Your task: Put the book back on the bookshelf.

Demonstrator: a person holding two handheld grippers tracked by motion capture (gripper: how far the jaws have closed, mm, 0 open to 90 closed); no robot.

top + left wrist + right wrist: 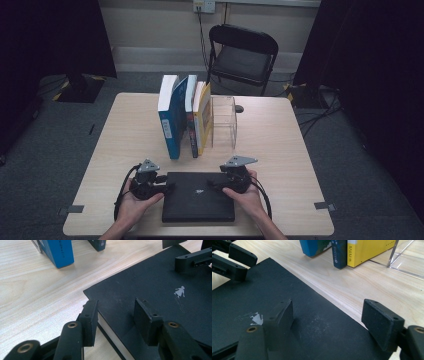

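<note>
A black book (197,200) with a small white figure on its cover lies flat near the table's front edge. My left gripper (169,188) is at its left side. In the left gripper view the left gripper (116,312) stands open across the book's (150,285) corner, one jaw beside the edge and the other above the cover. My right gripper (212,184) is at the book's right side. In the right gripper view the right gripper (332,315) is open, its left jaw over the cover (249,297) and its right jaw over bare wood.
Three books stand upright mid-table: a blue one (170,120), a dark one (191,115) and a yellow one (202,117), against a clear acrylic stand (223,122). A black chair (242,52) is behind the table (280,145).
</note>
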